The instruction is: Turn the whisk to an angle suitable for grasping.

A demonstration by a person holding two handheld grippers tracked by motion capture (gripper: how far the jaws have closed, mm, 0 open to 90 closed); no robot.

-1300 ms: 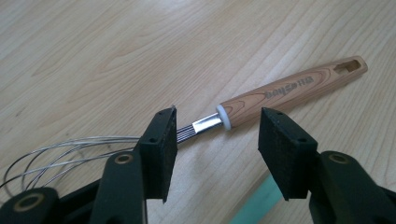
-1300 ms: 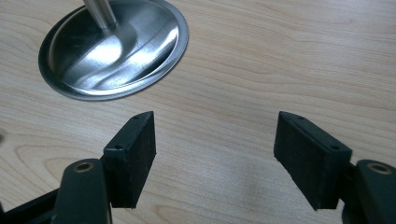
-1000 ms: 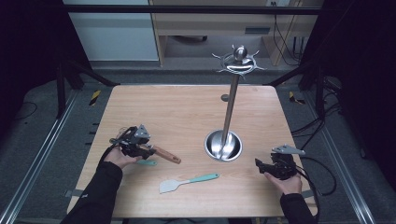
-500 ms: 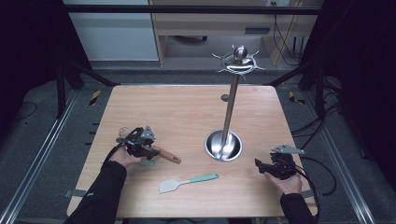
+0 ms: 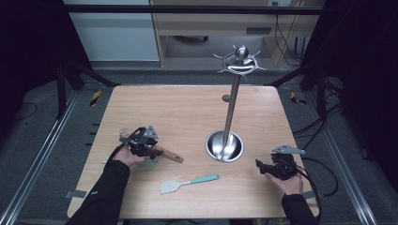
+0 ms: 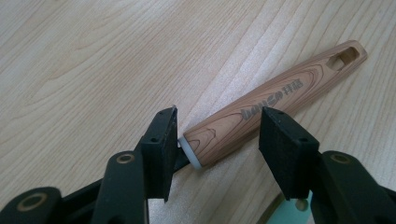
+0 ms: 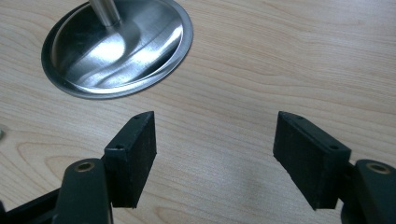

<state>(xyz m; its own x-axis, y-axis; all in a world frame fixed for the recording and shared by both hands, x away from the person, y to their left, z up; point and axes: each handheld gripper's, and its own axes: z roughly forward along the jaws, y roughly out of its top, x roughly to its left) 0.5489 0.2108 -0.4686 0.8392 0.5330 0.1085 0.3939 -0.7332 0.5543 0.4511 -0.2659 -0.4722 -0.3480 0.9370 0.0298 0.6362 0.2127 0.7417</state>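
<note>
Looking down from the high view, we find the left gripper low over the table at the near left, set across the inner end of a wooden handle that lies flat on the boards. In the left gripper view that handle runs up and to the right between the jaws, its white collar close to the left pad; the jaws have just been closing around it, yet a gap shows beside the right pad, so we read them as released for now. Whether the left pad touches the collar we cannot quite tell.

Our right gripper rests at the near right, spread wide on nothing, just short of the steel base of the utensil stand. A teal spatula lies between the hands.
</note>
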